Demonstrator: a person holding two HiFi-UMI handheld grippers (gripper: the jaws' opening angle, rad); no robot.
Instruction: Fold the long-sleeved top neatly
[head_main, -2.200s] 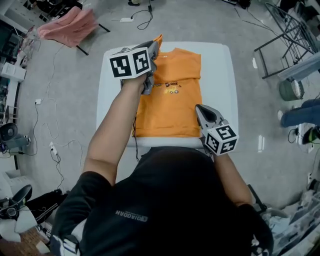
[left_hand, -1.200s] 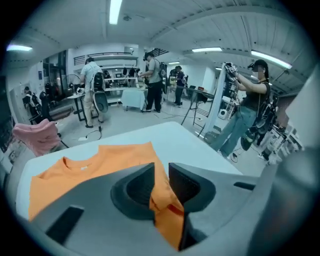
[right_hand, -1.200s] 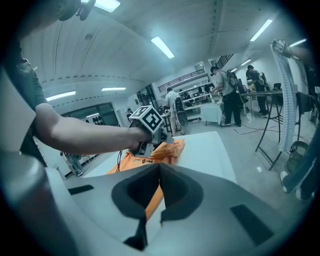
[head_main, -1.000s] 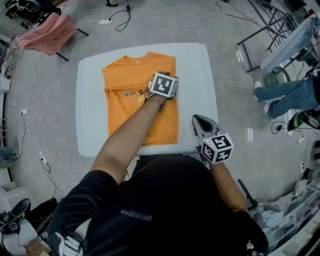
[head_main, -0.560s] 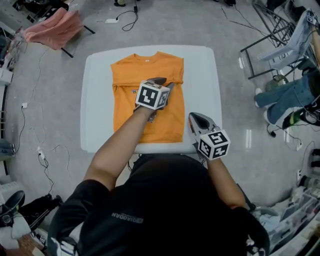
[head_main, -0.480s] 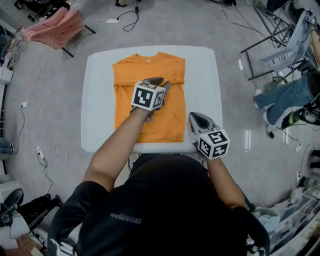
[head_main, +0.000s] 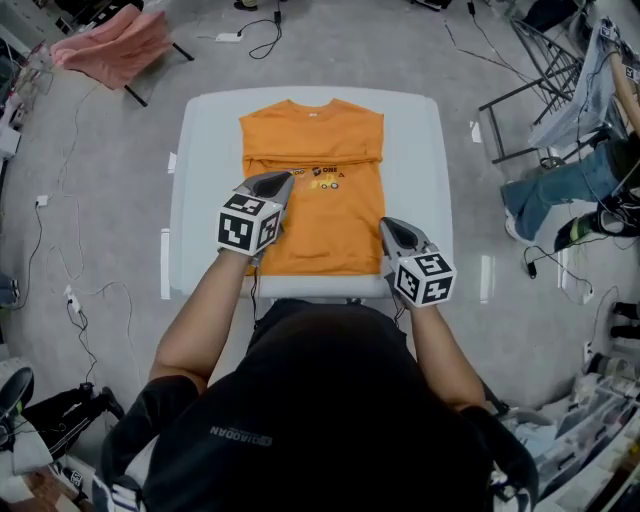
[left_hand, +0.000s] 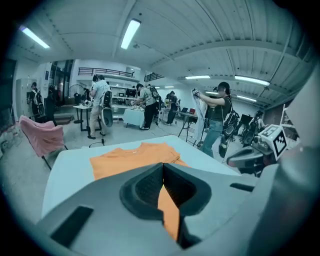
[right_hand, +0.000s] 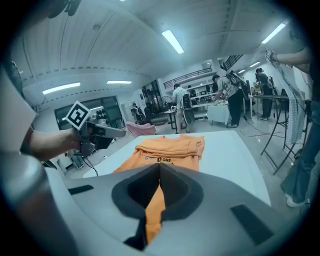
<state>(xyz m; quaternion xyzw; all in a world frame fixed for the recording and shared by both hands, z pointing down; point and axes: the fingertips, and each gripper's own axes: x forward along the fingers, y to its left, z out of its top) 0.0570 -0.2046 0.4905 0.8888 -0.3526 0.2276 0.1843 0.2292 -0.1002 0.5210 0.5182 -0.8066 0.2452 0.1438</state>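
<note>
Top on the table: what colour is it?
The top is orange, small dark print; head view shows it best.

"one" printed on orange top (head_main: 312, 205)

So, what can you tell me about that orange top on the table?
The orange top is soft-looking cloth lying flat on the white table, collar at the far end, hem nearest the person. No sleeves stick out, so it forms a neat rectangle. A thicker folded band crosses it below the collar; just under that is a small dark print reading ONE.
</note>
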